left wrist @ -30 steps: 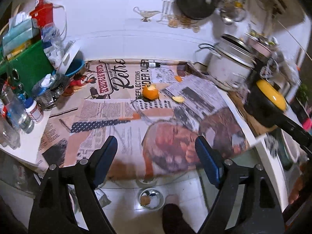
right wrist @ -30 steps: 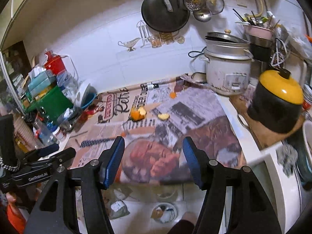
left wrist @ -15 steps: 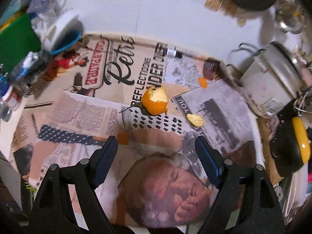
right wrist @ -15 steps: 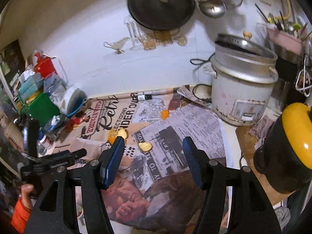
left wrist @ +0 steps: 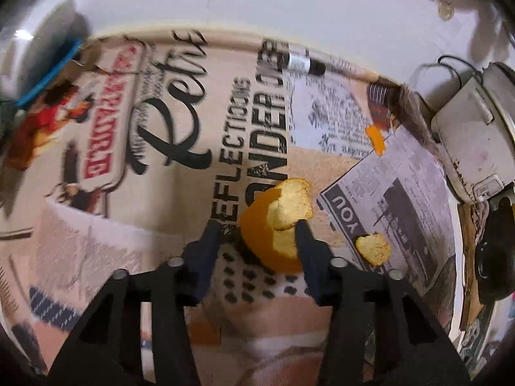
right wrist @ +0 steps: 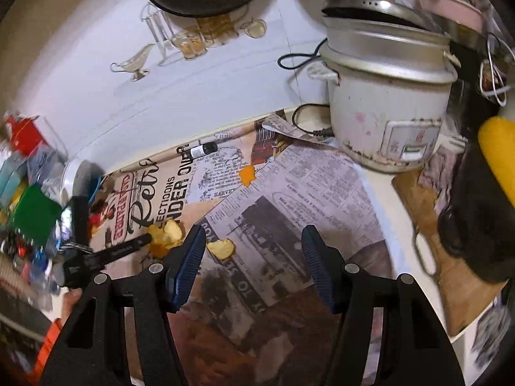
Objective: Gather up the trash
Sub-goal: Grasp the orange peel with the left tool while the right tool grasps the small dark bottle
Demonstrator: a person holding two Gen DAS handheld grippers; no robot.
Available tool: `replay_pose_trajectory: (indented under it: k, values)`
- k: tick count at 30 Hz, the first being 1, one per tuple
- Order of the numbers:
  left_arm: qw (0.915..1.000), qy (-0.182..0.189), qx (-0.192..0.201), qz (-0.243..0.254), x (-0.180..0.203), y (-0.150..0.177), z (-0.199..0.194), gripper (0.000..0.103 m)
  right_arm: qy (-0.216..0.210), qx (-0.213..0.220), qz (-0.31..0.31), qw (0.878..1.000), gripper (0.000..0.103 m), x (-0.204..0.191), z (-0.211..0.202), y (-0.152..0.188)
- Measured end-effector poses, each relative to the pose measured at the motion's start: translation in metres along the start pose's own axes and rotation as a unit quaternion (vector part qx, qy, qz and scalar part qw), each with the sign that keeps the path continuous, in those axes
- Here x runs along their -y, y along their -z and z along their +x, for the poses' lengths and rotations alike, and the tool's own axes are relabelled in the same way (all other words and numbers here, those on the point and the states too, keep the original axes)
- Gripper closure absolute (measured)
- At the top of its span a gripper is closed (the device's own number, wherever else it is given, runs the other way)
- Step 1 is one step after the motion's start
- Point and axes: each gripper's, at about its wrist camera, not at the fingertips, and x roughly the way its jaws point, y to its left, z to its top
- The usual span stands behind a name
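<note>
A large curled orange peel (left wrist: 267, 241) lies on the newspaper-covered counter (left wrist: 180, 122). My left gripper (left wrist: 257, 225) has come down around it and its jaws are closing. The right finger touches the peel; the left finger still stands a little apart from it. In the right wrist view the same peel (right wrist: 167, 234) shows with the left gripper's finger (right wrist: 138, 243) against it. A small pale peel piece (left wrist: 373, 249) (right wrist: 220, 247) lies just right of it. An orange scrap (left wrist: 375, 136) (right wrist: 247, 175) sits farther back. My right gripper (right wrist: 254, 241) hovers open over the newspaper with nothing between its fingers.
A white rice cooker (right wrist: 386, 112) (left wrist: 466, 135) with its cord stands at the back right. A black pot with a yellow lid (right wrist: 482, 209) is at the right edge. A marker pen (right wrist: 202, 149) lies by the wall. A green box (right wrist: 32, 218) and bottles crowd the left.
My left gripper moved forward and down onto the large peel, and its jaws narrowed around it. My right gripper advanced over the newspaper with its opening unchanged.
</note>
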Motion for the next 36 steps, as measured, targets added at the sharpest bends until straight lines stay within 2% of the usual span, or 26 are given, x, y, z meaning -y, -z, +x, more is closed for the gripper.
replay_pose_trajectory:
  k: [1,3,4,6,8,12,13,16,20,23,29,32,36]
  values:
    - [0.9998,0.008,-0.016,0.003,-0.001,-0.002,0.009,0.067,0.001,-0.002,0.0,1.0,0.045,-0.005,0.005,-0.001]
    - [0.999,0.017,-0.04,0.013,-0.002,-0.004,0.023,0.078,0.003,-0.004,-0.004,1.0,0.045,-0.015,0.013,-0.004]
    - [0.999,0.015,-0.04,0.017,-0.003,-0.004,0.024,0.084,0.003,-0.005,-0.007,1.0,0.045,-0.018,0.017,-0.005]
    - [0.9991,0.015,-0.032,0.021,-0.006,-0.007,0.024,0.091,-0.001,-0.008,-0.016,1.0,0.045,-0.029,0.027,-0.009]
    - [0.9994,0.022,-0.027,0.009,-0.015,-0.01,0.02,0.091,-0.007,-0.014,-0.031,0.999,0.045,-0.039,0.04,-0.014]
    - [0.9998,0.012,-0.004,-0.013,-0.042,-0.018,0.003,0.092,-0.02,-0.023,-0.064,0.997,0.045,-0.062,0.067,-0.023]
    - [0.9998,0.007,0.004,-0.019,-0.05,-0.021,-0.003,0.092,-0.004,-0.003,-0.053,0.999,0.045,-0.068,0.074,-0.025]
    - [0.9987,-0.012,0.036,-0.035,-0.076,-0.033,-0.027,0.092,-0.013,-0.003,-0.078,0.997,0.045,-0.087,0.101,-0.037]
    - [0.995,-0.038,0.075,-0.053,-0.111,-0.048,-0.056,0.092,-0.022,-0.005,-0.101,0.995,0.045,-0.112,0.154,-0.061]
    - [0.9921,-0.041,0.093,-0.073,-0.136,-0.055,-0.072,0.092,-0.038,-0.002,-0.097,0.995,0.045,-0.118,0.191,-0.078]
    - [0.9897,-0.046,0.092,-0.099,-0.17,-0.057,-0.073,0.092,-0.046,-0.012,-0.082,0.995,0.045,-0.127,0.274,-0.115]
    - [0.9894,-0.053,0.084,-0.106,-0.185,-0.055,-0.069,0.092,-0.014,-0.034,-0.105,0.994,0.045,-0.136,0.311,-0.12]
    - [0.9886,-0.052,0.079,-0.117,-0.197,-0.055,-0.065,0.092,0.022,-0.043,-0.133,0.99,0.045,-0.145,0.335,-0.117]
